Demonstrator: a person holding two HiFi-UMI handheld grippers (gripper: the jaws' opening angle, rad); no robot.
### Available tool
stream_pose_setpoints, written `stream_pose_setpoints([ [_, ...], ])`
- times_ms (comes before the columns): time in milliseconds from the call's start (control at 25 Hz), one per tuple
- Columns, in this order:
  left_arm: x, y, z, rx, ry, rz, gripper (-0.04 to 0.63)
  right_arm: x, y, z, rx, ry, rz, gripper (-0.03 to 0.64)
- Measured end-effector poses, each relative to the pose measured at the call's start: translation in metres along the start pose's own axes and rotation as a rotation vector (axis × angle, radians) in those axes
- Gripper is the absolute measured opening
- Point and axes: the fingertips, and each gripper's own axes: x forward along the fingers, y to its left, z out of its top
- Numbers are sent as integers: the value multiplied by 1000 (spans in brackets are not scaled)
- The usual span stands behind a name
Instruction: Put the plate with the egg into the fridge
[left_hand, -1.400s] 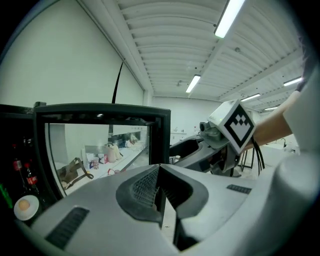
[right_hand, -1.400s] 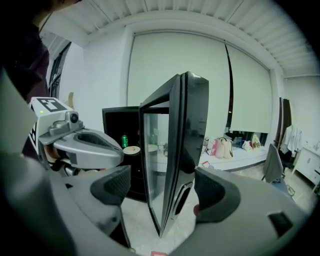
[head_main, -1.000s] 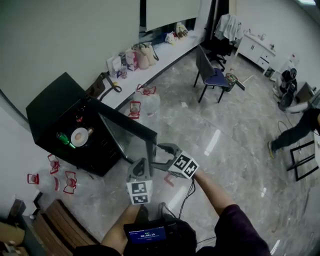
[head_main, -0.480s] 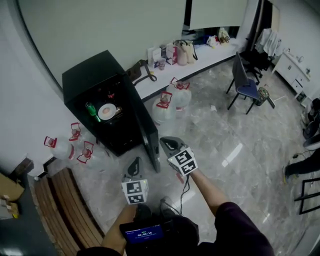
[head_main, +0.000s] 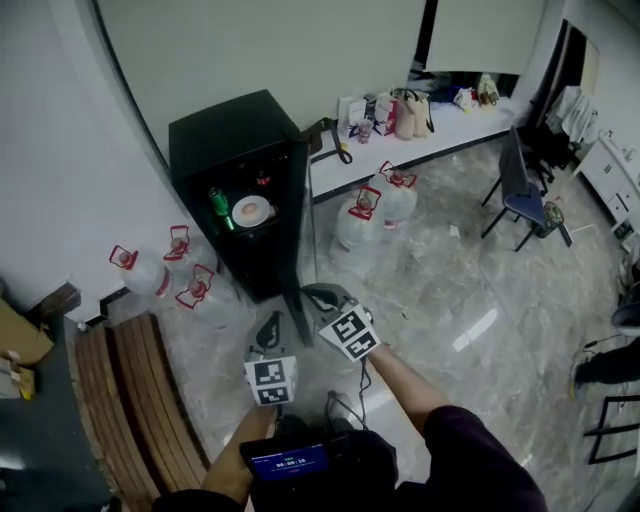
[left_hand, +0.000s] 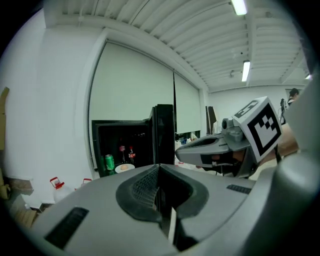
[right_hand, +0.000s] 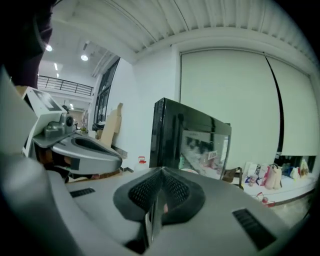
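The left gripper's two mesh pads are pressed flat against each other with nothing between them. The right gripper's pads meet the same way, a thin seam and no object in it. Both tools are held out low in front of the person, side by side and close together, the left one's marker cube nearer the body and the right one's cube a little further forward. The right gripper's tip sits just beside the free edge of the fridge door, which stands swung wide open; whether it touches that edge cannot be made out. The left gripper points towards the open cabinet of the black fridge. Inside, on a shelf, rests the white plate with the egg lying at its middle, well apart from both grippers. A green can stands just to the plate's left, and two red-capped bottles stand behind, deeper in. On the marble floor, three clear water jugs with red handles cluster to the left of the fridge and two more stand to its right. A slatted wooden bench runs along the near left. Bags line a low white ledge by the window, and a dark chair with a blue seat stands further right.
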Motion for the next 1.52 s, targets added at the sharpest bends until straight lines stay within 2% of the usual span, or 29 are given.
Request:
stream_pose_setpoints([
  [280, -18, 75, -10, -26, -13, 82, 11, 55, 54, 22, 11, -39, 75, 7],
  [600, -26, 136, -11, -40, -48, 90, 11, 97, 101, 55, 35, -102, 71, 8],
  [800, -29, 166, 4, -45, -103, 64, 11, 119, 120, 65, 41, -91, 57, 7],
  [1160, -22, 197, 18, -55, -129, 27, 11, 148, 131, 86, 5, -105, 24, 8],
  [1520, 7, 215, 24, -58, -123, 39, 11, 175, 108, 90, -5, -101, 30, 7],
])
